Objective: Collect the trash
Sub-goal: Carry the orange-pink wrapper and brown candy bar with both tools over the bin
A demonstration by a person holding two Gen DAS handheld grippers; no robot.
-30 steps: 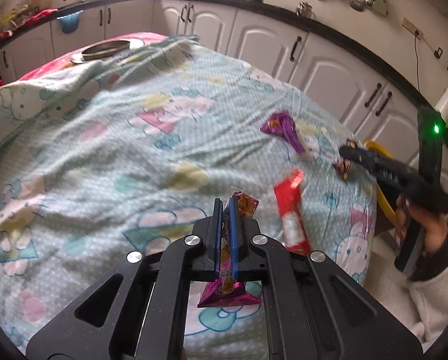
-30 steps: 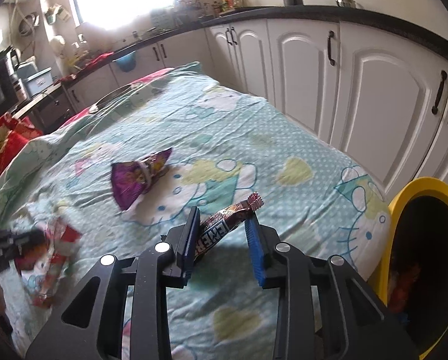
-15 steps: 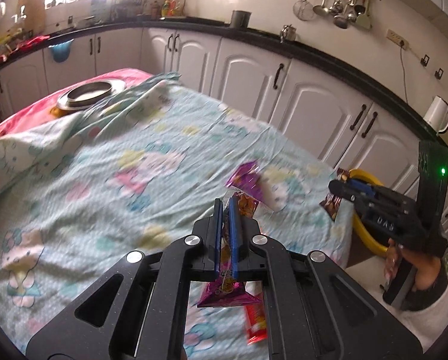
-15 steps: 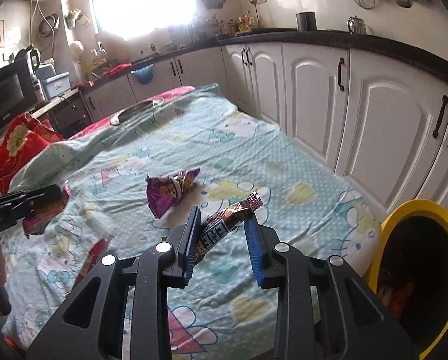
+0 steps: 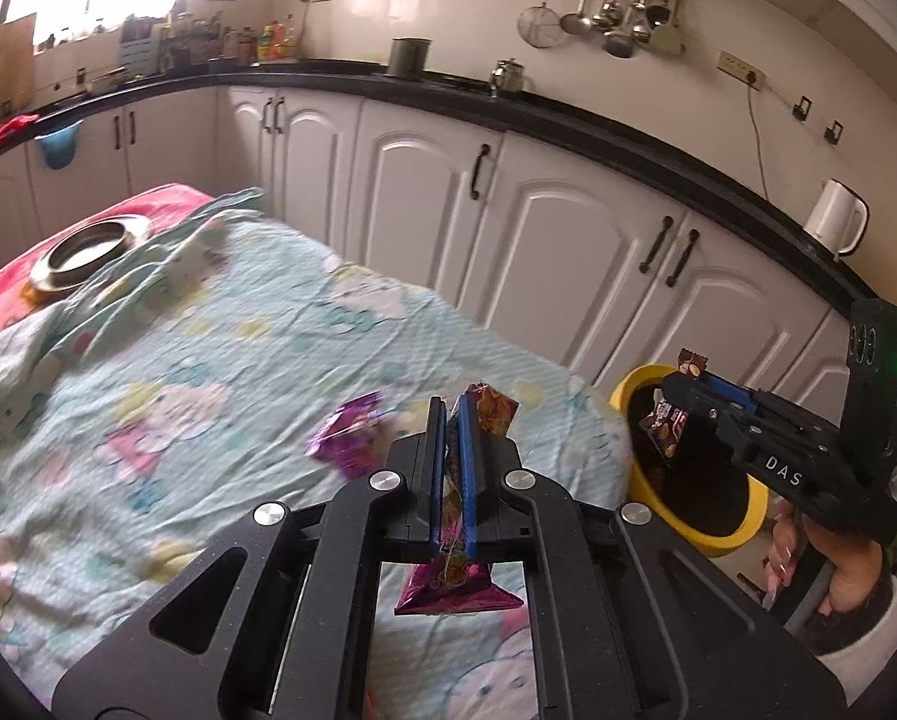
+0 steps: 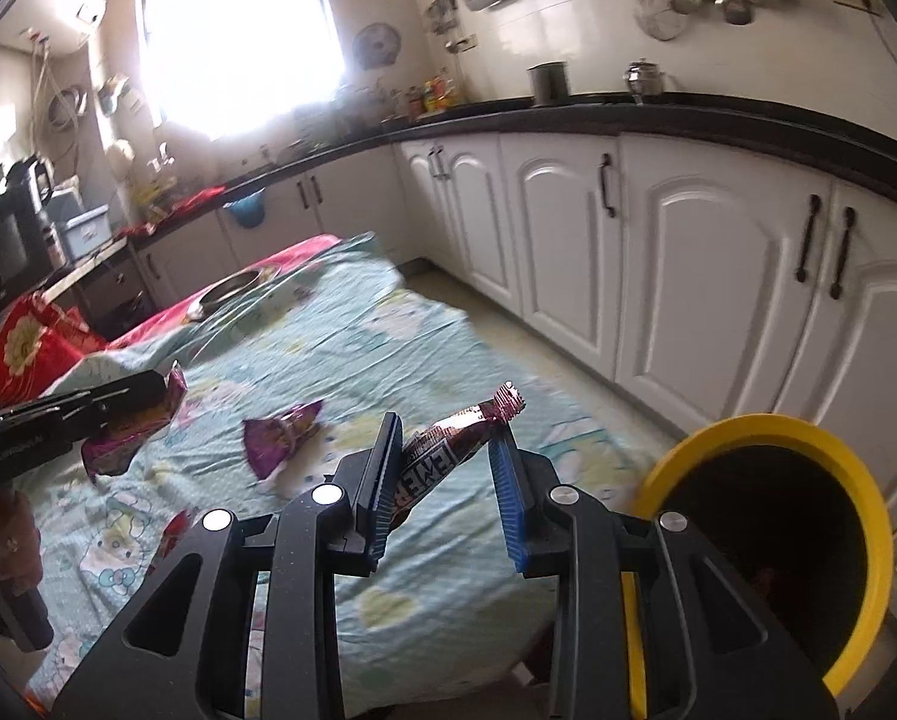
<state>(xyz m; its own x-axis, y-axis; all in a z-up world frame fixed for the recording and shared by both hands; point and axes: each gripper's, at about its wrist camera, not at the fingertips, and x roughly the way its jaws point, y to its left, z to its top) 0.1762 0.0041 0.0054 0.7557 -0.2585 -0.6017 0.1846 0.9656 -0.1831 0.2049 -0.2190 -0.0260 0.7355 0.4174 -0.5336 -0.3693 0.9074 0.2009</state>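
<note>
Left gripper (image 5: 453, 414) is clamped flat on a pink snack packet (image 5: 457, 591), crinkled foil with a yellow print, whose bottom flares out below the jaws. Right gripper (image 6: 445, 438) pinches a brown bar wrapper (image 6: 448, 453) with white lettering and a serrated end; it sits aslant between jaws only partly closed, beside the yellow bin (image 6: 868, 516) past the bed's right edge. On the bed (image 6: 388, 348), mid-sheet, lies a crumpled purple wrapper (image 6: 280, 441); a red wrapper (image 6: 172, 534) lies near the bed's near edge.
</note>
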